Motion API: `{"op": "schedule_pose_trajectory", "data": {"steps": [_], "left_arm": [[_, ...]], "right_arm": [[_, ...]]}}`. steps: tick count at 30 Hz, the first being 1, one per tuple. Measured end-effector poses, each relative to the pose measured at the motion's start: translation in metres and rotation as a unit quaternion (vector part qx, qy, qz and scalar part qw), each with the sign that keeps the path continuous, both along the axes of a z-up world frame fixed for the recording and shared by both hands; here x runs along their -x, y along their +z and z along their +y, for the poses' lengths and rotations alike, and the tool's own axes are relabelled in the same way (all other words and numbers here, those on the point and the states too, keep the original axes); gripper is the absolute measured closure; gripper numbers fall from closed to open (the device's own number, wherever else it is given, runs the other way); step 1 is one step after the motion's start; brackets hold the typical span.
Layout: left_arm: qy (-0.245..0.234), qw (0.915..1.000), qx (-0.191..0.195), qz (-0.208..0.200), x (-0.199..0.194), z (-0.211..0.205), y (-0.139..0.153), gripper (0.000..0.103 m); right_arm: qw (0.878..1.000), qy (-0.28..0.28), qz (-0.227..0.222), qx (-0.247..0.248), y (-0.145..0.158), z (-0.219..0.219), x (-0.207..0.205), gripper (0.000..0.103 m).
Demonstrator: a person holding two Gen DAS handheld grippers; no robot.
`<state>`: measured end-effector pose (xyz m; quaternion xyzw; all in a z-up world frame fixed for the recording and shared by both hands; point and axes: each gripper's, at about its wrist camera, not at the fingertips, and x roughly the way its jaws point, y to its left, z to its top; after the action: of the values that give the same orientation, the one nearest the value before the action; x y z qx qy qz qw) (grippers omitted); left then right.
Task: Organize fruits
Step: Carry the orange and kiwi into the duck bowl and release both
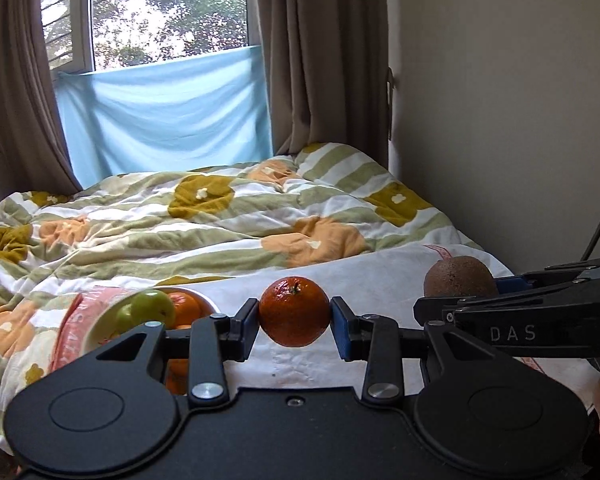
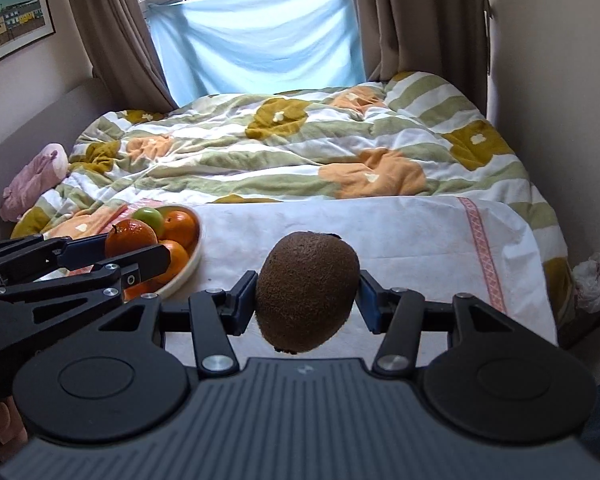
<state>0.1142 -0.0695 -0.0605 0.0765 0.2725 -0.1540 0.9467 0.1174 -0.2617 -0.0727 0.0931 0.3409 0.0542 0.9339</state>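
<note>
My left gripper [image 1: 295, 318] is shut on an orange tangerine [image 1: 294, 311] and holds it above the white cloth [image 1: 380, 276]. It also shows in the right wrist view [image 2: 128, 240], just right of the bowl. My right gripper [image 2: 307, 300] is shut on a brown kiwi [image 2: 306, 292], held above the cloth; the kiwi also shows in the left wrist view [image 1: 460, 276]. A cream bowl [image 2: 194, 258] at the left holds a green apple [image 2: 149, 216] and several tangerines [image 2: 179, 222].
The white cloth [image 2: 400, 232] lies on a bed with a flowered striped duvet [image 2: 280, 148]. A pink soft toy [image 2: 32, 180] lies at the bed's left edge. A wall [image 1: 500, 120] runs along the right. Curtains and a window stand behind.
</note>
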Motion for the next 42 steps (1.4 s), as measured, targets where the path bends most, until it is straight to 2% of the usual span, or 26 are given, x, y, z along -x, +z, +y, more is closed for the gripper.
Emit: {"op": "schedule_pose_trajectory", "data": {"steps": [9,16,22,29,36,42], "left_arm": [[0.066,0.9978,-0.01,0.008,-0.038,0.08,0.006,0.061],[0.083,0.9959,-0.019,0.03,-0.08,0.133,-0.004,0.061],[0.066,0.9958,-0.022,0.06,-0.122,0.168,-0.029,0.061],[0.031,0.9951,-0.026,0.09,-0.166,0.184,-0.065,0.061],[0.006,0.9936,-0.027,0.109,-0.199,0.19,-0.089,0.061],[-0.01,0.9934,-0.034,0.109,-0.209,0.191,-0.098,0.06]], "right_arm": [[0.998,0.054,-0.003,-0.009,0.012,0.081,-0.049,0.036],[0.997,0.074,0.012,-0.009,0.006,0.14,-0.09,0.036],[0.997,0.069,0.031,0.001,-0.015,0.18,-0.12,0.036],[0.997,0.05,0.064,0.005,-0.046,0.204,-0.139,0.036],[0.996,0.043,0.082,0.011,-0.06,0.222,-0.137,0.036],[0.995,0.043,0.089,0.016,-0.067,0.234,-0.137,0.036]]}}
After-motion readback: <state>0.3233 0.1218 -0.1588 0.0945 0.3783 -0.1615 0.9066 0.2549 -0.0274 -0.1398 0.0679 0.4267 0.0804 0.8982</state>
